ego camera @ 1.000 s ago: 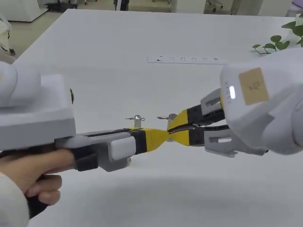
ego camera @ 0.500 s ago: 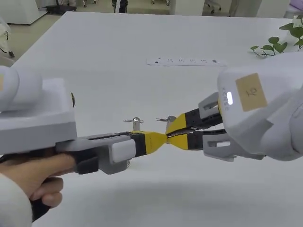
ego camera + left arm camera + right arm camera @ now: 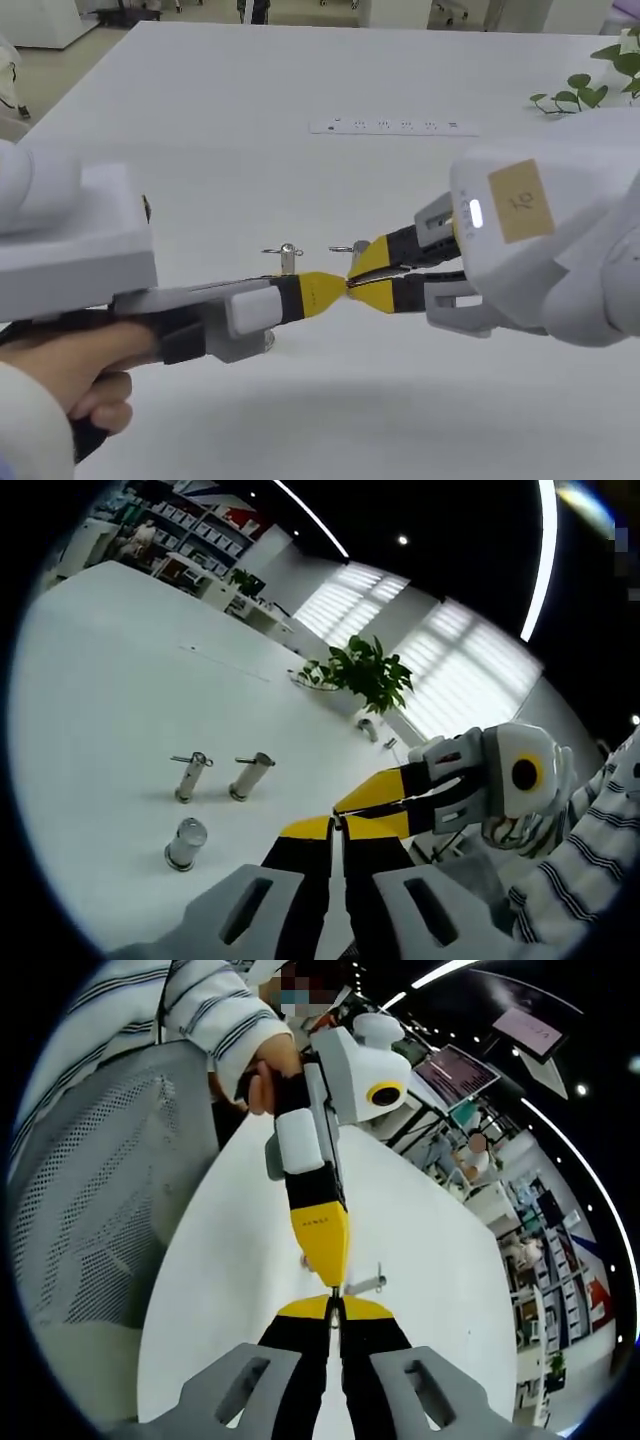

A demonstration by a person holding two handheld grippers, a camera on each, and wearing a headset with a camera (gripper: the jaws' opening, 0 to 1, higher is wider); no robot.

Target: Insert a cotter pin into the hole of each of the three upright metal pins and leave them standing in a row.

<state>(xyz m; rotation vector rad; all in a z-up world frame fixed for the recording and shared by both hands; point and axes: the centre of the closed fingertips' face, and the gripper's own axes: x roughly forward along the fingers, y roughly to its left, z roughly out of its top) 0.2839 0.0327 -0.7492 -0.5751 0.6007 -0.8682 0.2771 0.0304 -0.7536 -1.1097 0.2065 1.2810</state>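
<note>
Three upright metal pins stand on the white table [image 3: 200,150]. Two carry cotter pins [image 3: 190,777] [image 3: 251,775], and a bare pin [image 3: 185,842] stands nearer to me. In the head view, one pinned pin [image 3: 287,256] stands clear while the other [image 3: 352,247] peeks out behind the yellow tips. My left gripper [image 3: 335,290] reaches in from the left and my right gripper [image 3: 361,285] from the right. They meet tip to tip just in front of the pins. Both are shut. I cannot tell whether anything is pinched where the tips meet.
A white power strip [image 3: 395,127] lies farther back on the table. A green plant [image 3: 590,85] sits at the far right edge. A hand [image 3: 60,375] holds the left gripper's handle at the near left. A mesh chair back [image 3: 90,1190] stands beside the table.
The camera has shifted a little. Both grippers stay tip to tip in front of the pins, and the pins have not moved.
</note>
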